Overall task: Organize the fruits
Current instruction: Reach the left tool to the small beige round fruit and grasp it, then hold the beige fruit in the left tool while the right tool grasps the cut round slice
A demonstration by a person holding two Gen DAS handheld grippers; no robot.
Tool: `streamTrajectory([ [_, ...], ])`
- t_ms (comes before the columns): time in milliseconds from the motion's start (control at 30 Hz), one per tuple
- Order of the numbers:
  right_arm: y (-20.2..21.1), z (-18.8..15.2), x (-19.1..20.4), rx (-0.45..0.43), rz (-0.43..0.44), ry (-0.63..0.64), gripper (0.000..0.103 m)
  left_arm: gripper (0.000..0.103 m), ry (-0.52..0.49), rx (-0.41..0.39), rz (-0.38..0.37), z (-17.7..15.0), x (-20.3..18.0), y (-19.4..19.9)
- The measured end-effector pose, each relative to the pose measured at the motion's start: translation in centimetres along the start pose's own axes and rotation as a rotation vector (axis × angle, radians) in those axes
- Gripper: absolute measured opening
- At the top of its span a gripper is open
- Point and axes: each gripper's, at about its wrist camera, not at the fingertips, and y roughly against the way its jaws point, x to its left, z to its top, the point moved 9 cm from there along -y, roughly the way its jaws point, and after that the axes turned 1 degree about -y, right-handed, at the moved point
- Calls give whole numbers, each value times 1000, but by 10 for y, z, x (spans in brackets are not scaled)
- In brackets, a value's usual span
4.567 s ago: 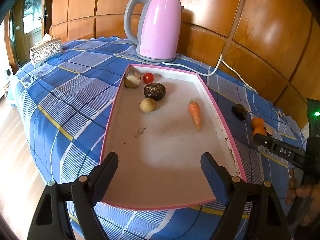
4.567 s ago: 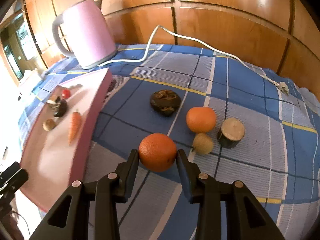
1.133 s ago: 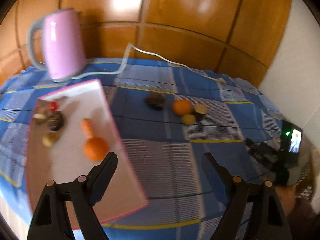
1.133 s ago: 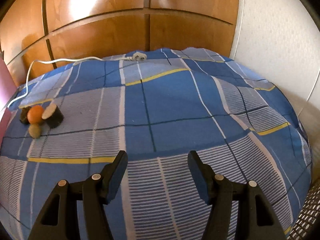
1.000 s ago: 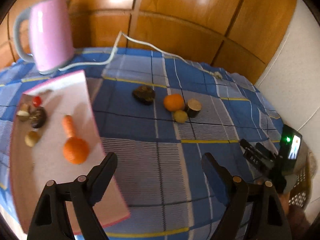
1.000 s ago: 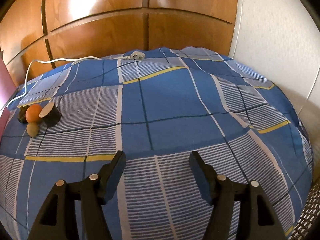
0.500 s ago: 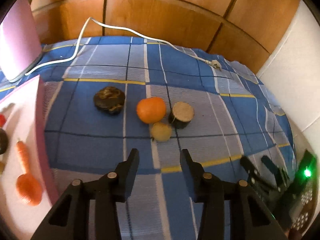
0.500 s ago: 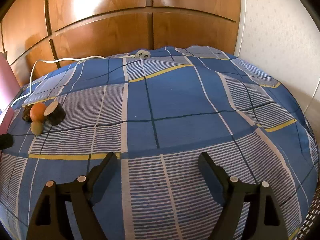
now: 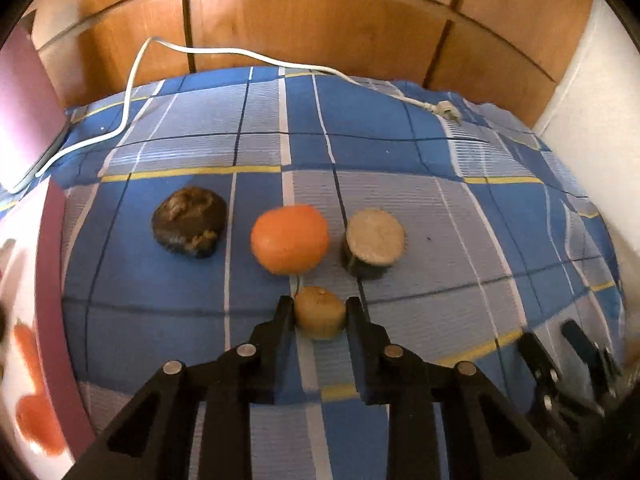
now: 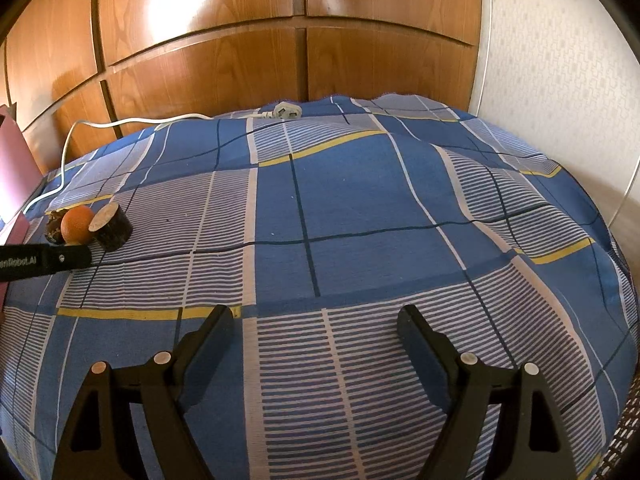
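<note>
Left wrist view: left gripper [image 9: 320, 312] pinches small tan fruit [image 9: 320, 317], one finger on each side, the fruit sitting right at the fingertips on the blue checked cloth [image 9: 440, 216].
Ahead of that gripper: orange [image 9: 289, 239] lies just beyond the tips, close to the tan fruit; a cut dark-skinned round piece [image 9: 374, 243] is ahead and to its right; a dark wrinkled fruit [image 9: 189, 221] is ahead and to its left.
Far left of that gripper: pink tray [image 9: 52, 280], with blurred orange shapes inside, so the carry looks to run leftward.
Long axis: tan fruit is roundish; none to speak of.
Right wrist view: right gripper [image 10: 316, 324] is spread wide with nothing between its fingers, over bare cloth.
From the right gripper: the fruit cluster sits well off to its far left, ahead; the left gripper's finger reaches in there.
Nearer arm: left, by judgement.
</note>
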Motion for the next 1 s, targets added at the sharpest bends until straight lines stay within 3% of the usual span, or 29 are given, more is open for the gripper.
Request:
streamTrajectory([
  [200,0,0,0,-2,-1,1,86,27,-59,-83,6,-47,-4,41],
  [300,0,0,0,-1,-1,1,86,27,-68,-76,0,-72,-4,44],
  [367,0,0,0,1,-1,1,86,27,-84,-112,5,-77,-4,48],
  [1000,-2,1,0,33,-31,9,86,27,-115,-198,-32,-84,-3,51],
])
